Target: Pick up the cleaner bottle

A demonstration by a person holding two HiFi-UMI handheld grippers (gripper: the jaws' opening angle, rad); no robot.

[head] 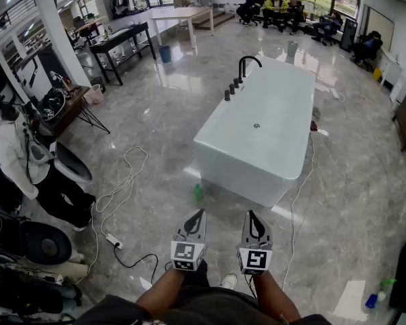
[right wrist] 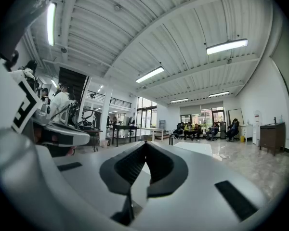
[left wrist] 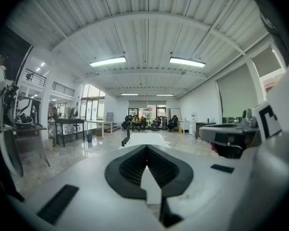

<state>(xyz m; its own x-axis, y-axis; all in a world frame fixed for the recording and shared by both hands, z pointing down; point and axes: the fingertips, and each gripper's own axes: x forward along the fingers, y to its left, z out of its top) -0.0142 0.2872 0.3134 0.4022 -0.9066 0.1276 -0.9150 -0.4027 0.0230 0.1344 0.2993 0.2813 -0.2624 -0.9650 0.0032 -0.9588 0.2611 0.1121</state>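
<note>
Cleaner bottle [head: 197,193] on the floor [head: 155,131], both grippers empty.
The small green shape, seemingly the bottle, stands beside the near corner of the white bathtub [head: 257,141]. The left gripper [head: 200,214] and right gripper [head: 252,215] hover near it, jaws together on nothing.

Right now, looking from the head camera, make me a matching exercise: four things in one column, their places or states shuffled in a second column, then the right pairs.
Things
1. green bottle
2. black faucet
3. power strip
4. left gripper

Places or states
A. at the far end of the bathtub
B. jaws shut, nothing between them
C. on the floor, at a cable's end
D. on the floor by the bathtub's near corner

Pairs: 1-D, 2-A, 3-C, 4-B
</note>
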